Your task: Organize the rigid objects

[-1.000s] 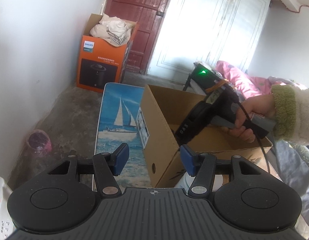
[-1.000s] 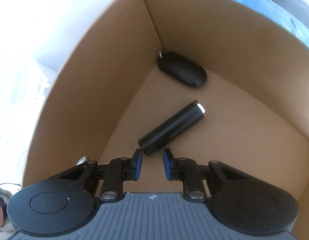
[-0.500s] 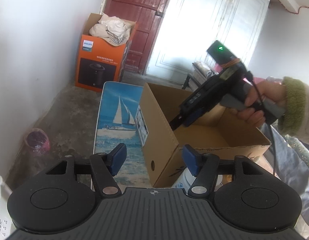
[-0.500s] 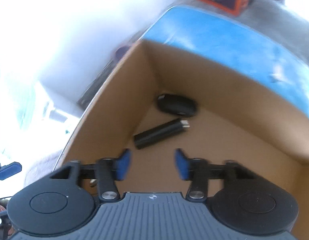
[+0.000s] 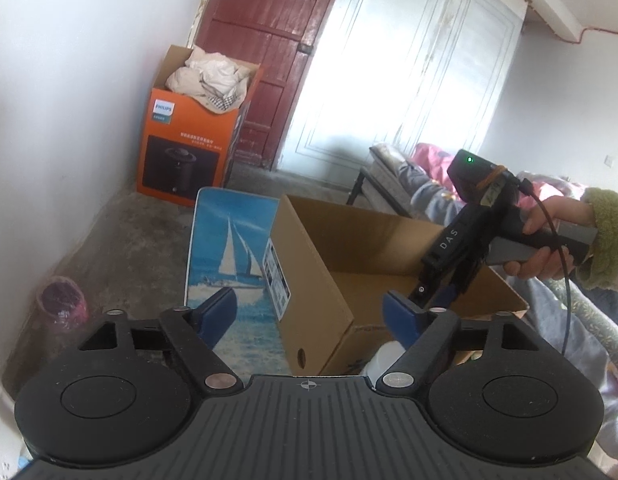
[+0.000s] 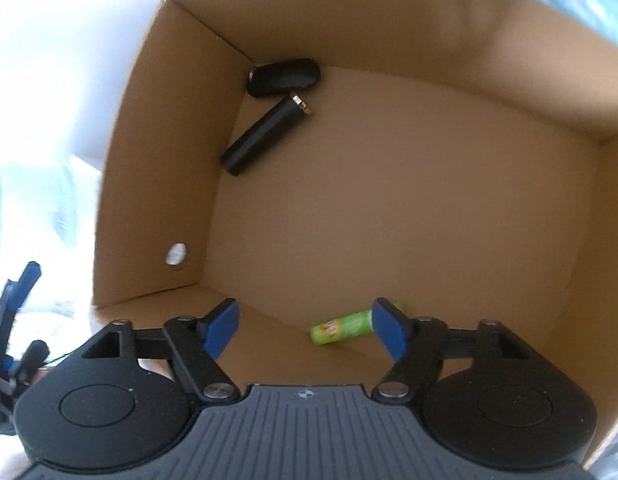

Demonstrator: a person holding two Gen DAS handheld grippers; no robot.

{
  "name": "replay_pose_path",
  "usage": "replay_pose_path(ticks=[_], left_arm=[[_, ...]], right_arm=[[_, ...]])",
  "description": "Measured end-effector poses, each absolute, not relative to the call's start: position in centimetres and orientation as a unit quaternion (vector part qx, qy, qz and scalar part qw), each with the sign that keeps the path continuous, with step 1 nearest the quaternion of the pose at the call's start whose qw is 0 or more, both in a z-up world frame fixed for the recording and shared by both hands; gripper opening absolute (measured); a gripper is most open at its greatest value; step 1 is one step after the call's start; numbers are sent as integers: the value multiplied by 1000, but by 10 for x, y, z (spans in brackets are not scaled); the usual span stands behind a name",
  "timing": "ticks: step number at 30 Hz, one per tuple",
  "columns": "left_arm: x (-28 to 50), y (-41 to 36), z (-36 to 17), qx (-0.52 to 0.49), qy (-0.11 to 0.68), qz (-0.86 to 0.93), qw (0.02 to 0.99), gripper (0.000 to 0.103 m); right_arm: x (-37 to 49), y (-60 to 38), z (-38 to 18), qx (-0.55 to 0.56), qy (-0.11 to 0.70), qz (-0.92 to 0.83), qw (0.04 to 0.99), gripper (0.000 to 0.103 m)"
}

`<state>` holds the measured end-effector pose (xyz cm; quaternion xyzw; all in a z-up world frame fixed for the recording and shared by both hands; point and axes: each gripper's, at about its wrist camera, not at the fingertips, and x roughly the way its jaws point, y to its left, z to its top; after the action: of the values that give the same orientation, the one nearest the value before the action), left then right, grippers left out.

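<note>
An open cardboard box (image 5: pixel 317 280) stands on a table with a sailboat picture. In the right wrist view the box (image 6: pixel 429 180) holds a black cylinder (image 6: pixel 265 136), a black oval case (image 6: pixel 285 77) in the far left corner, and a green tube (image 6: pixel 345 326) at the near wall. My right gripper (image 6: pixel 305 330) is open and empty above the box; it also shows in the left wrist view (image 5: pixel 433 300), held by a hand over the box's right side. My left gripper (image 5: pixel 309 314) is open and empty, in front of the box's near corner.
An orange Philips box (image 5: pixel 189 152) with cloths stands by a red door (image 5: pixel 265 52). A pink bin (image 5: pixel 63 306) sits on the floor at left. A bed with pink bedding (image 5: pixel 433 160) lies at right. A white object (image 5: pixel 383 360) lies beside the box.
My right gripper opened wider and pulled back over the box's near side, so the green tube now shows. My left gripper stayed open and barely moved.
</note>
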<state>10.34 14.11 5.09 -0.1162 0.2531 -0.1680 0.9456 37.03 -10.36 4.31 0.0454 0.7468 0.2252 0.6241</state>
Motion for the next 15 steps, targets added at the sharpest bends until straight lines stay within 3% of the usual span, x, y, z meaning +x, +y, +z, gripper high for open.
replay_pose_path(ticks=[3,10,15], left_arm=[[110,142,51,-117,253,-178,944,93],[132,148,41,-136,281,-170,934,93],[137,153,40,-155,283,-170,931,93]], right_arm=[[358,-111,32,81,758,224,607,81],[356,-119,2,88,802,212,551,90],[369,-106,6,104,797,227,549,90]])
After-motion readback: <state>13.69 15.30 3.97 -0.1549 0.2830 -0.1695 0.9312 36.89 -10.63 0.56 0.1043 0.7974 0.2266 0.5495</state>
